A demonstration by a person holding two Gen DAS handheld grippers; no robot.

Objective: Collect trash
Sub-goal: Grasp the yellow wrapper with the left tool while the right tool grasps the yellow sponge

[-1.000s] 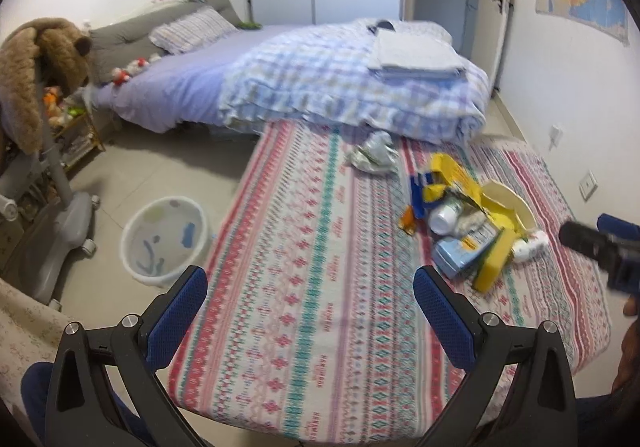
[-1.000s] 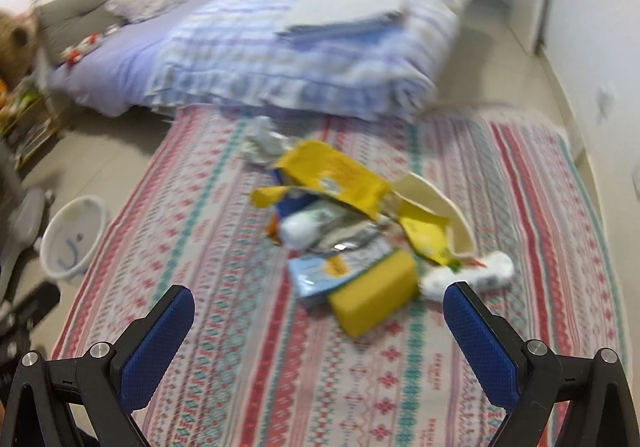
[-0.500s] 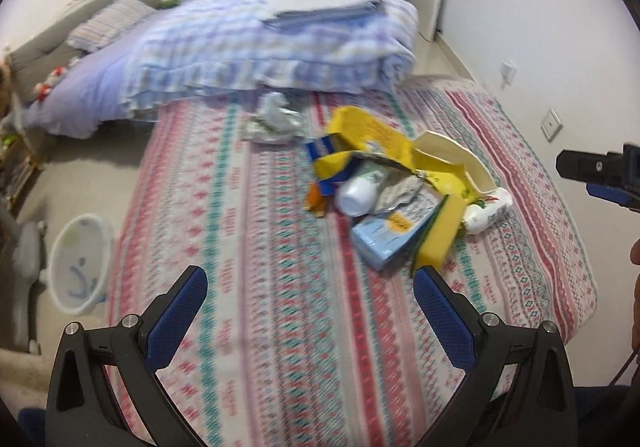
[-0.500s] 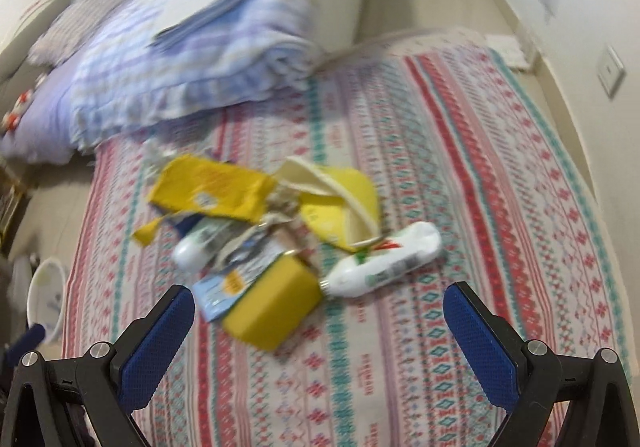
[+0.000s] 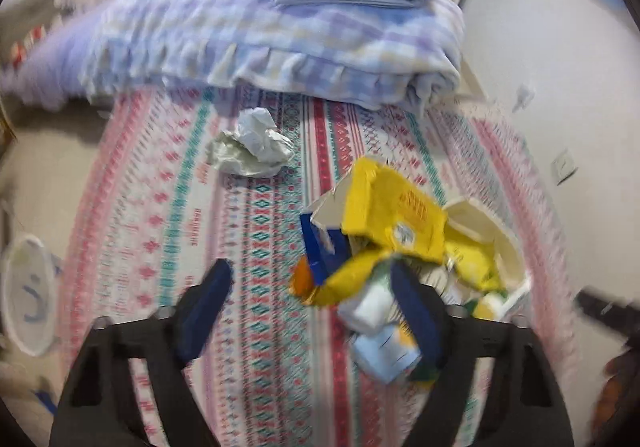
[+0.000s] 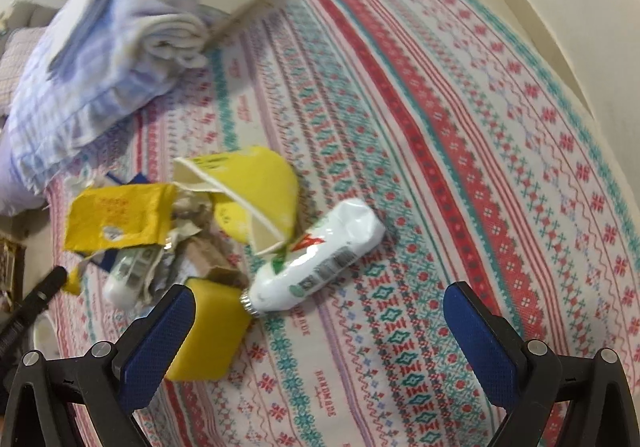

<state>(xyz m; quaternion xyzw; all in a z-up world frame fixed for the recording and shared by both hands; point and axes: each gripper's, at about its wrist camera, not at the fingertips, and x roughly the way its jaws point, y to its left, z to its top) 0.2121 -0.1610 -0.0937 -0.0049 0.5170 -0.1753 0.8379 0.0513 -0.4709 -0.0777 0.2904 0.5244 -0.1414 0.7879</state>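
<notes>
Both tools have dropped closer to the patterned woven rug (image 6: 460,135) since the earlier frames. At nine o'clock, off the rug, a white plastic bin (image 5: 28,293) waits for rubbish. Crumpled white paper (image 5: 252,145) lies alone toward eleven. The left tool (image 5: 308,307), released and empty, hangs beside the heap led by a torn yellow packet (image 5: 394,213). The right tool (image 6: 316,321), likewise spread wide, frames a squashed white tube (image 6: 320,255) beside a yellow sponge block (image 6: 210,331), probably the first pick.
</notes>
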